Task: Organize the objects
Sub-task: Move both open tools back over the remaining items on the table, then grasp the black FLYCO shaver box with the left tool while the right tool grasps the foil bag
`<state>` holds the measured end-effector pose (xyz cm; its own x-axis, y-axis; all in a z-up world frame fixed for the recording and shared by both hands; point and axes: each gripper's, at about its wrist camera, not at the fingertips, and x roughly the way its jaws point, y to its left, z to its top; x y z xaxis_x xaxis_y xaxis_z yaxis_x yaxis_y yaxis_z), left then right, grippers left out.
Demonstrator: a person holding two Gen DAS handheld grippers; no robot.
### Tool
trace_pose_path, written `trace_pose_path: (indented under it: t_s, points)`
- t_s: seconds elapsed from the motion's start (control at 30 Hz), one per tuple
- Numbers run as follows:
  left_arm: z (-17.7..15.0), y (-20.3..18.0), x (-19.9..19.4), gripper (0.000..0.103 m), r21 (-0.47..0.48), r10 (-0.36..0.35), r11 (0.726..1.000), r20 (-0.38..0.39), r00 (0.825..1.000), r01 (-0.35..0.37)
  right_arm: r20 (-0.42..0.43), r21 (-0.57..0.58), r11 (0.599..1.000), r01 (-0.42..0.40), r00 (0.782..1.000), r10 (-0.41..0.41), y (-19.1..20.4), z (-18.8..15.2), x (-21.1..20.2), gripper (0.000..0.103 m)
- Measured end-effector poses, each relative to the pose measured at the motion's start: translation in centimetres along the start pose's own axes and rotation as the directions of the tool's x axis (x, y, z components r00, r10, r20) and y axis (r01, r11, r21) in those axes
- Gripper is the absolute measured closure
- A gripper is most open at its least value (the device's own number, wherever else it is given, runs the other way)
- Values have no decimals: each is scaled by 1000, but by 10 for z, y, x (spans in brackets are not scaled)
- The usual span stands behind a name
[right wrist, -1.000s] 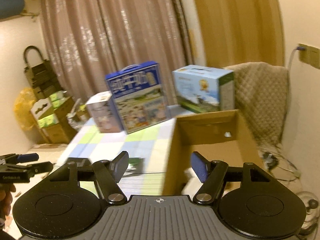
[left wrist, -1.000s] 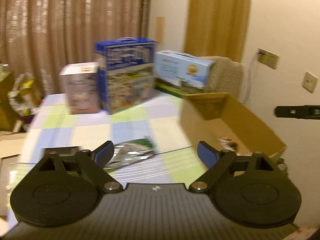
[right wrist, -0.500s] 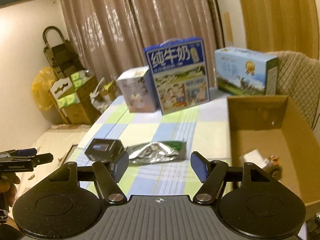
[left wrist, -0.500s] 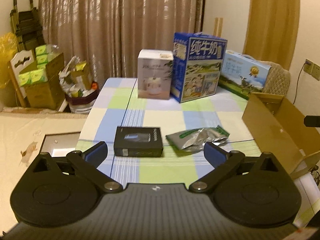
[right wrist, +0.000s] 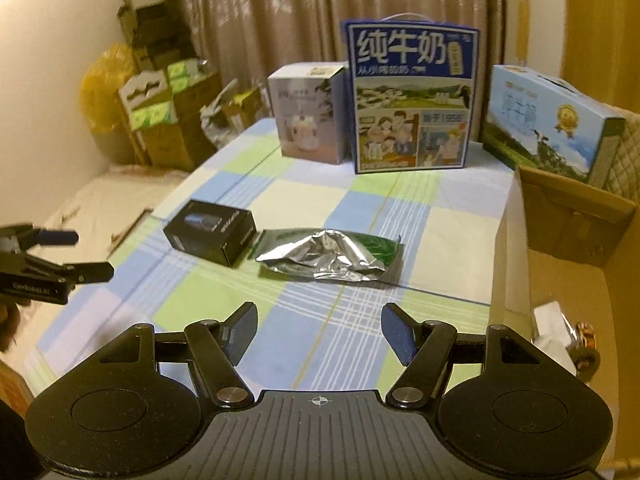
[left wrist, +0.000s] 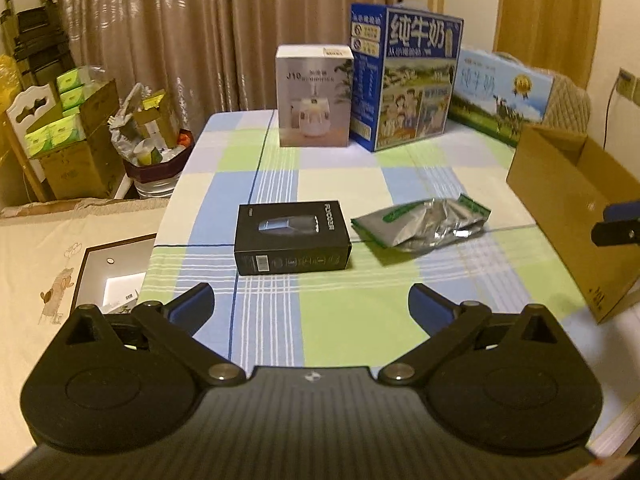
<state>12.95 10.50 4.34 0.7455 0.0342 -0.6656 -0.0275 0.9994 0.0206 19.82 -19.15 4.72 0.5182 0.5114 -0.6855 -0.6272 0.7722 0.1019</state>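
— Black cardboard first: where does the small black box [left wrist: 291, 237] sit?

— Flat on the checked tablecloth [left wrist: 352, 320], near the front of the table. Just to its right lies a crumpled silver foil pouch [left wrist: 424, 224] with green print; the two look close, but I cannot tell whether they touch.

— And the grippers?

— The left gripper [left wrist: 312, 308] hangs over the cloth in front of the black box, jaws spread wide, nothing between them. The right gripper [right wrist: 319, 328] hovers in front of the pouch, jaws apart, also empty.

— Where is the carton?

— An open brown cardboard carton [right wrist: 576, 216] stands at the table's right edge. Inside, something white and a small brassy item [right wrist: 584, 344] show, too blurred to name.

— Further back?

— A white appliance box [left wrist: 314, 96], a tall blue milk case [left wrist: 404, 80] and a pale blue milk case [left wrist: 500, 96] stand in a row before brown curtains [left wrist: 200, 32].
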Motion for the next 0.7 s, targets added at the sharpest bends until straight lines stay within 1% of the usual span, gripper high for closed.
trace_pose_path:
  t_s: [0.03,0.07,0.1,0.17,0.2,0.23,0.27,0.3,0.33,0.37,0.4,0.43,0.47,0.5,0.57,0.63,0.7]
  points:
    - [0,1,2,2,12,-2,1000,-7,1000,2,-6,-14,1000,1,1000,-1,1,1,3,37]
    - [1,1,5,2,25,-1,1000,-13,1000,1,-24,-53,999,-2,1000,0,3,3,11,37]
    - [1,1,7,2,39,0,999,-19,1000,1,-24,-53,999,-2,1000,0,3,3,11,37]
    - [1,1,11,2,68,0,998,-31,1000,2,-40,-102,995,-4,999,0,5,5,17,37]
    - [2,1,13,2,84,-3,996,-38,999,6,-52,-139,990,-6,999,-1,7,7,22,37]
    - [2,1,15,2,106,-8,994,-45,999,13,-70,-220,976,-10,998,-6,12,10,28,37]
    - [2,0,16,2,127,-12,992,-51,999,19,-76,-274,962,-13,997,-8,15,12,32,37]
    - [3,0,18,2,155,-17,988,-58,998,26,-76,-274,962,-13,997,-8,15,12,32,37]
    - [4,1,20,2,186,-17,982,-62,998,29,-84,-386,922,-25,996,-8,20,13,41,37]
    - [6,1,23,2,217,-16,976,-63,998,29,-90,-455,890,-31,996,-11,23,14,47,37]
    - [8,2,26,2,248,-17,968,-62,998,32,-90,-455,890,-31,996,-11,23,14,47,37]
    - [10,3,30,2,279,-15,960,-64,998,32,-106,-554,832,-41,994,-21,26,12,59,37]
    - [12,4,35,2,302,-14,953,-69,998,34,-106,-554,832,-41,994,-21,26,12,59,37]
    - [14,7,40,2,318,-21,947,-74,997,43,-139,-627,776,-62,990,-33,26,12,75,37]
    - [19,11,53,2,352,-38,933,-99,994,70,-165,-653,753,-88,986,-28,22,13,89,37]
    - [23,14,64,2,396,-47,914,-106,993,85,-194,-677,725,-126,981,-10,19,15,103,37]
    - [25,16,73,2,451,-70,886,-94,993,105,-187,-725,676,-132,982,-9,18,15,117,37]
